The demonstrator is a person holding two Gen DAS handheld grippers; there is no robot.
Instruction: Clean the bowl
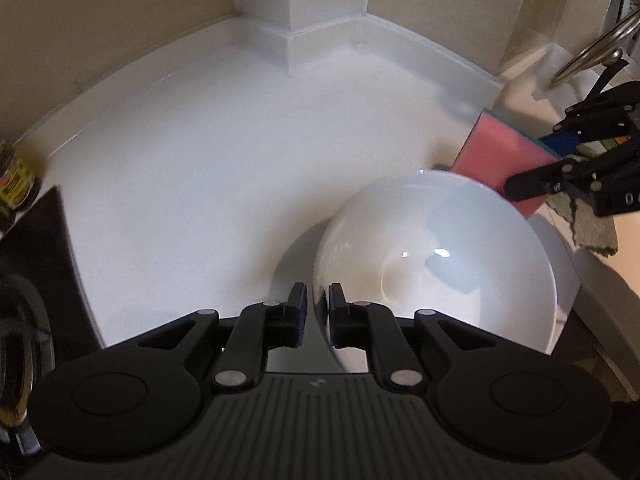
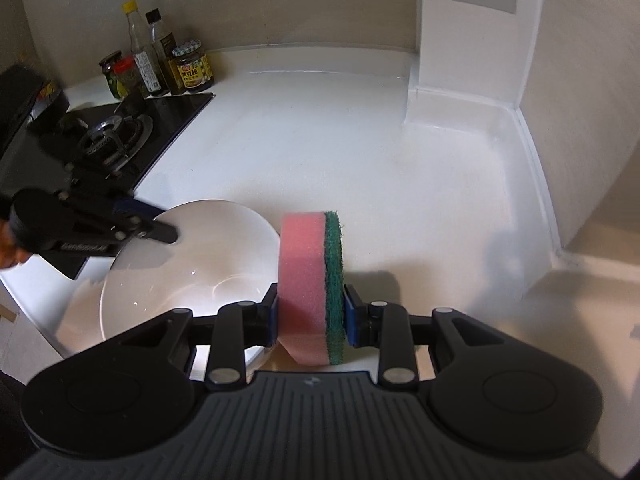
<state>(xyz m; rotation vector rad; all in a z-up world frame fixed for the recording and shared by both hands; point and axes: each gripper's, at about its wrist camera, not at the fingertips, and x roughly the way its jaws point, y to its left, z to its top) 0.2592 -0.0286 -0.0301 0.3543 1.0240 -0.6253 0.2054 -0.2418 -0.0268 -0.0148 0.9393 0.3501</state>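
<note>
— Left black two-finger gripper: clamped on what?

— Pinching the near rim of the round, glossy white ceramic bowl, one pad inside the wall, one outside (only a thin gap, filled by the rim).

— And the right black two-finger gripper?

— Closed on the thick pink foam sponge with a green scouring layer, squeezed flat-side to flat-side, standing on edge, green face toward the right pad.

— Where, then, the bowl?

— Tilted above the white kitchen countertop, near its front edge, just left of the sponge; touching or apart, cannot tell. Seen from the left wrist, sponge just past the far rim.

— Further out?

— Black glass gas hob with a metal burner left of the bowl; behind it a cluster of sauce bottles and jars against the beige wall. Chrome tap and a crumpled greenish cloth at the right.
</note>
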